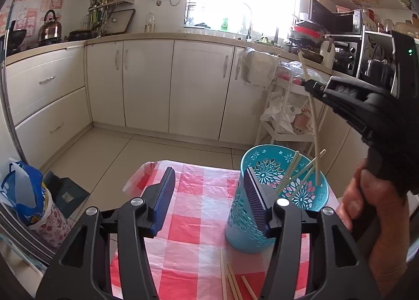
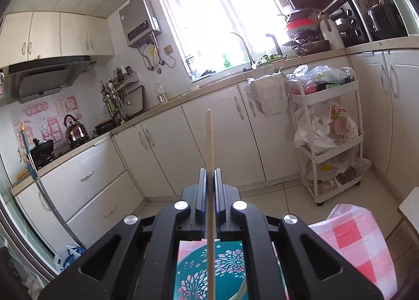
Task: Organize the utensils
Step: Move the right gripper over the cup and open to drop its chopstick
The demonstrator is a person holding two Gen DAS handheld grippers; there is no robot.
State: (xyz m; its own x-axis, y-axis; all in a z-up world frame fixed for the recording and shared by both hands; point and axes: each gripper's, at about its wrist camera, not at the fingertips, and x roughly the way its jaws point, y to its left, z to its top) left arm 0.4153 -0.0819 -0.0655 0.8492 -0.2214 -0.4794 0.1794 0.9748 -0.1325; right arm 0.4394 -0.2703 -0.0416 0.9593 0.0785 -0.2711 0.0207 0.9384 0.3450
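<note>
R claw (image 2: 210,177) clamped on chopstick (image 2: 209,137), tip in cup (image 1: 262,221); next: let go. L claw (image 1: 209,192) apart, empty; more sticks (image 1: 233,284) at table (image 1: 188,234) near edge.

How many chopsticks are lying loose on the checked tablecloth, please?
4 chopsticks show, lying close together on the tablecloth at the bottom edge of the left wrist view, just in front of the teal holder. More may be hidden below the frame.
</note>
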